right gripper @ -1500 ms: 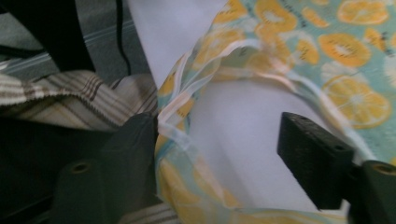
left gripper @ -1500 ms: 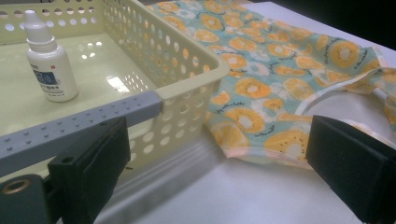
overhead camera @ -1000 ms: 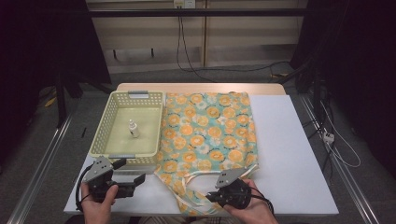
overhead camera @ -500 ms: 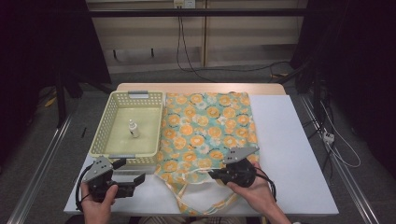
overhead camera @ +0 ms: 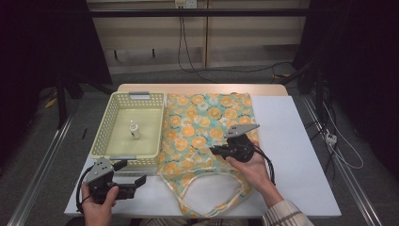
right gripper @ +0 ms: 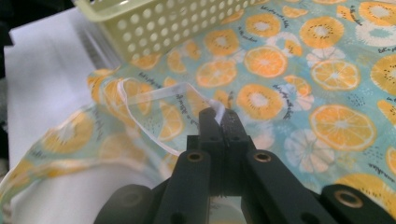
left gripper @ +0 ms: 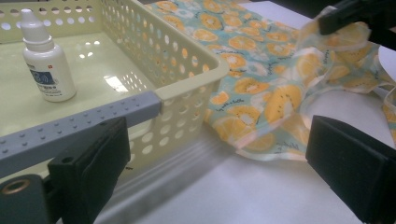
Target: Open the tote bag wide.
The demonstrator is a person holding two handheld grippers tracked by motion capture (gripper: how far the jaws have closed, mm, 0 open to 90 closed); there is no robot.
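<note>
Apron lies flat on bench beside basket; right tongs clamp its strap, lifted; keep pull low, even; left tongs gape, idle near basket.

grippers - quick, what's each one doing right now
Left gripper: open, holding nothing, beside the basket.
Right gripper: shut on the fruit-print cloth, lifting its edge.

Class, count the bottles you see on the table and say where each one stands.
1. A small white dropper bottle stands upright inside the yellow basket, left of the orange-print cloth. None seems hidden.
</note>
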